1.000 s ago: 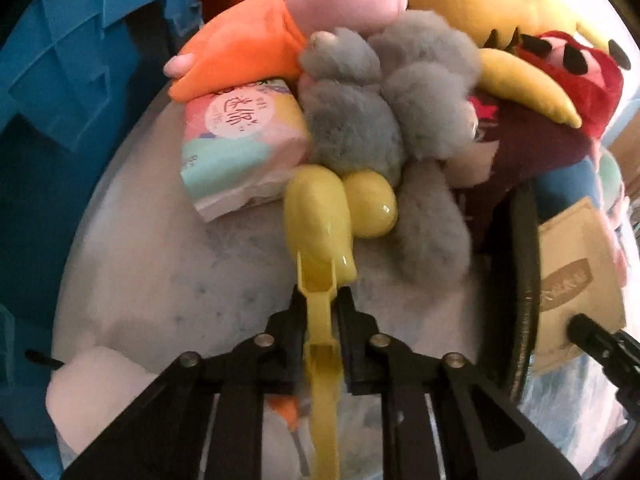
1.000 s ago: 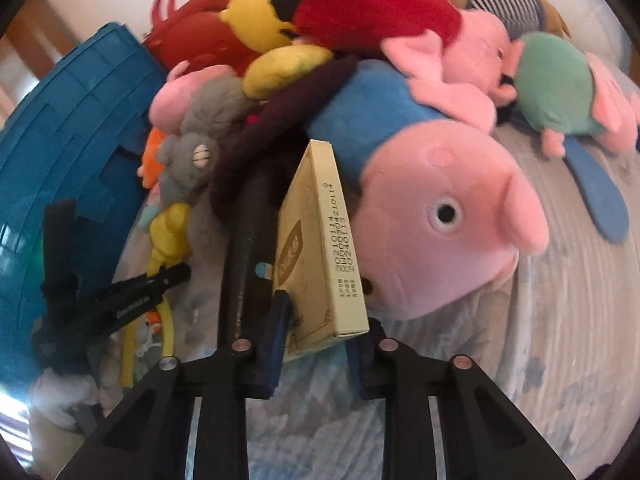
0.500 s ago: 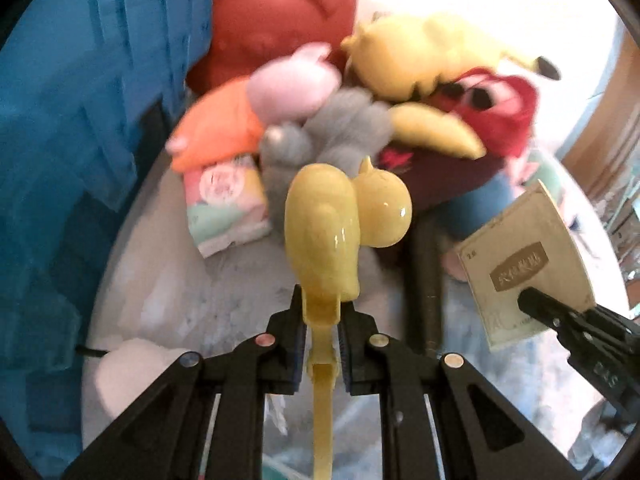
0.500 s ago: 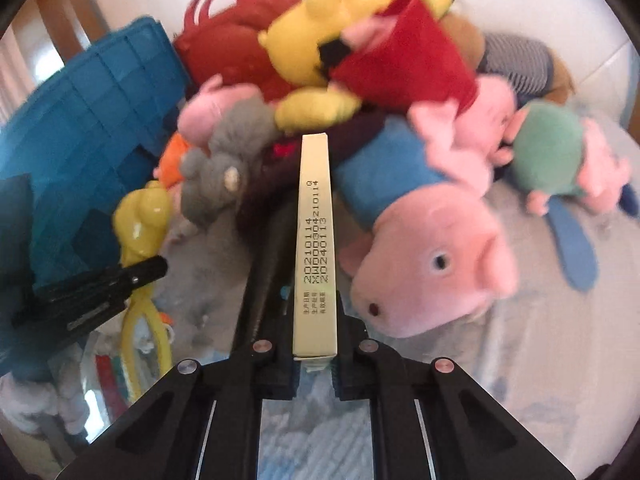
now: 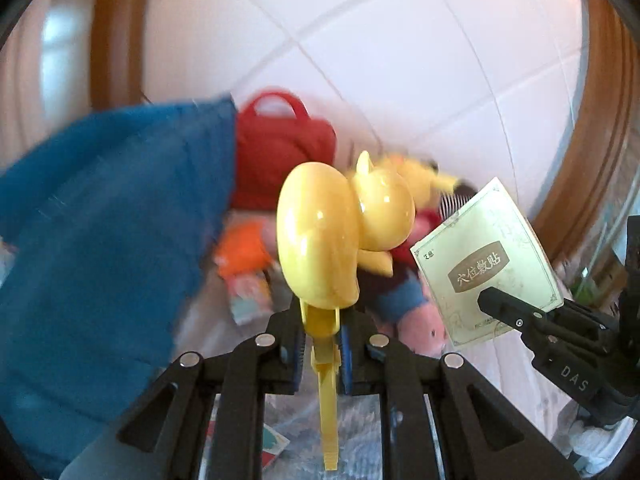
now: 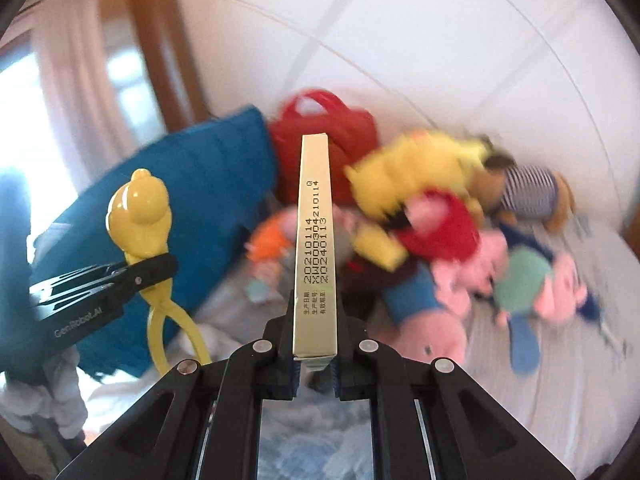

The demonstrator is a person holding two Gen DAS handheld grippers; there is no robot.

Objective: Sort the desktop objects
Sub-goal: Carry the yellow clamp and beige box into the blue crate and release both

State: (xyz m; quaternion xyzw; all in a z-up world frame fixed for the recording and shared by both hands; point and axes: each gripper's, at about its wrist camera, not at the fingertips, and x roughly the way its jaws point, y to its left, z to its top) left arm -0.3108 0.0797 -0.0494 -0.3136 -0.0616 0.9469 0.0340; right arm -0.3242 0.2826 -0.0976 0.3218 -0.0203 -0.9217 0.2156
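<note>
My left gripper (image 5: 322, 336) is shut on the handle of a yellow plastic duck-shaped mould tong (image 5: 340, 236) and holds it up in the air. It also shows at the left of the right wrist view (image 6: 138, 216). My right gripper (image 6: 314, 356) is shut on a flat cream cardboard box (image 6: 314, 248), held edge-on and lifted. The box face with a brown label shows in the left wrist view (image 5: 486, 264), gripped by the right gripper's fingers (image 5: 516, 314).
A blue plastic crate (image 5: 104, 240) stands at the left. A red bag (image 5: 280, 152) and a heap of plush toys (image 6: 440, 224) lie on the pale bedding (image 6: 560, 360) below. A white tiled wall (image 5: 400, 60) and wooden frame are behind.
Both grippers have risen well above the toy heap, carrying the yellow tong and the cream box. The views now tilt up to the wall.
</note>
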